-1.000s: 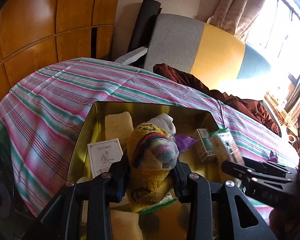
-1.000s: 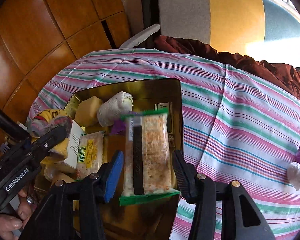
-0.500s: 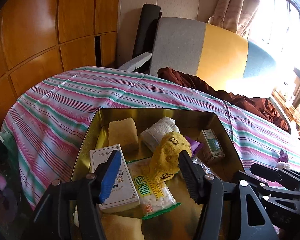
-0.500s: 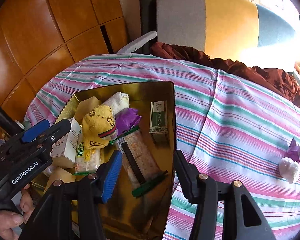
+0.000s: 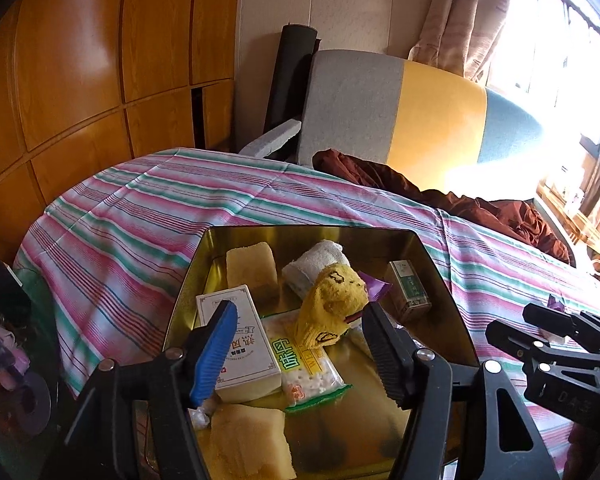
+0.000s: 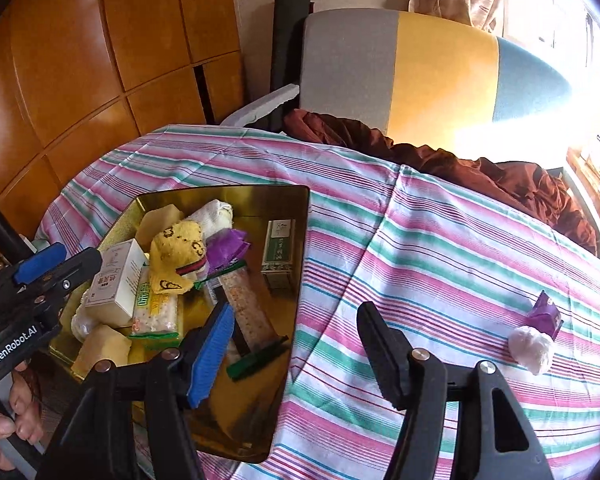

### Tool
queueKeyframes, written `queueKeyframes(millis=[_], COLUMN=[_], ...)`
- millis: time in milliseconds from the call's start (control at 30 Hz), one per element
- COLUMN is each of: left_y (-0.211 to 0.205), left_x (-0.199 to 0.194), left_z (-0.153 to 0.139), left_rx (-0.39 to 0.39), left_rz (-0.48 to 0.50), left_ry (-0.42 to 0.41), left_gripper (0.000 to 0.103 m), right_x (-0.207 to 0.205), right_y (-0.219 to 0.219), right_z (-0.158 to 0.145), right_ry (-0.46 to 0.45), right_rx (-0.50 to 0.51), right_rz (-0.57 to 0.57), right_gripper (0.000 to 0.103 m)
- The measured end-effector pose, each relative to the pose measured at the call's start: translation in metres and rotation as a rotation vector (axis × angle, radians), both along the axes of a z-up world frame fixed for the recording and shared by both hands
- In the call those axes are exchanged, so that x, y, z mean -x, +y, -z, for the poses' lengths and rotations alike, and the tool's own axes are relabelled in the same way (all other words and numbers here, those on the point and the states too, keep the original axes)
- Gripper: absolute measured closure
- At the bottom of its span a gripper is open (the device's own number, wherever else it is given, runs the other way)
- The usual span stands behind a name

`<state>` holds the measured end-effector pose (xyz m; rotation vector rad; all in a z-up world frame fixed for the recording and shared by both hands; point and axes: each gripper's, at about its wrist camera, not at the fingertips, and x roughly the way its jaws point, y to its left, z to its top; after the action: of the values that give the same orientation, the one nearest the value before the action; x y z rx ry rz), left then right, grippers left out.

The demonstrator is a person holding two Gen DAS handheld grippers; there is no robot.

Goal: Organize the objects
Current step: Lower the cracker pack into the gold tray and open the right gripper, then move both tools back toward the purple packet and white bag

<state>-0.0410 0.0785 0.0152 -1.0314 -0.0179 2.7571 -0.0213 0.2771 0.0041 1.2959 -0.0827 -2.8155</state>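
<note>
A gold metal tin [image 5: 436, 256] [image 6: 300, 248] sits on the striped tablecloth. It holds a yellow sock [image 5: 332, 300] [image 6: 174, 254], a white box [image 5: 244, 344], a cracker pack [image 5: 304, 364], a long biscuit pack [image 6: 248, 312], a green box [image 6: 280, 248], a white rolled cloth [image 5: 312, 260], a purple wrapper [image 6: 228, 248] and yellow sponges [image 5: 252, 268]. My left gripper [image 5: 296, 352] is open above the tin, empty. My right gripper [image 6: 296, 352] is open and empty over the tin's right edge. A purple wrapper [image 6: 544, 314] and a white ball [image 6: 530, 348] lie on the cloth at right.
The striped tablecloth [image 6: 440, 248] covers the table. A grey, yellow and blue chair back [image 5: 420, 120] with a brown cloth [image 5: 440, 200] stands behind. Wooden wall panels [image 5: 100, 60] are at left. A bright window is at far right.
My left gripper let go of the yellow sock and my right let go of the biscuit pack; both lie in the tin. Both grippers opened and drew back; the right shifted right.
</note>
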Motion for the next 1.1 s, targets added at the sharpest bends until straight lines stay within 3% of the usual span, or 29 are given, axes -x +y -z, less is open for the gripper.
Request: queueKeyframes(millis=[367,433,467,733,833,967,1100], left_y=[0.024,0.03,0.034,0.06,0.071,0.089,0.109], left_x=[-0.015,-0.017,-0.018,-0.022,-0.025,-0.028,-0.029], left_z=[-0.005,-0.005,-0.005,-0.002,0.0,0.002,0.005], left_rx=[0.014,0.02,0.024,0.051,0.066,0.081,0.09], left_rz=[0.076,0.094,0.103,0.163,0.192,0.232,0.281], left_ry=[0.01,0.01,0.011,0.005,0.003,-0.001,-0.011], left_gripper=[0.036,0.036,0.036,0.033,0.032,0.032,0.032], right_x=[-0.011,-0.012,-0.013,-0.022,-0.033,-0.049,-0.064], right_y=[0.074,0.092,0.102,0.193,0.231,0.28,0.299], right_z=[-0.001,-0.001,-0.001,0.01,0.023,0.04,0.039], right_ry=[-0.018,-0.027,-0.026,-0.05,-0.053,-0.095,-0.078], right_rx=[-0.064,-0.078,-0.085,-0.102,-0.064,0.089,0.15], right_rz=[0.125,0.16,0.18,0.391,0.509,0.677,0.758], right_gripper=[0.038,0.025,0.023,0.022,0.022,0.022,0.022])
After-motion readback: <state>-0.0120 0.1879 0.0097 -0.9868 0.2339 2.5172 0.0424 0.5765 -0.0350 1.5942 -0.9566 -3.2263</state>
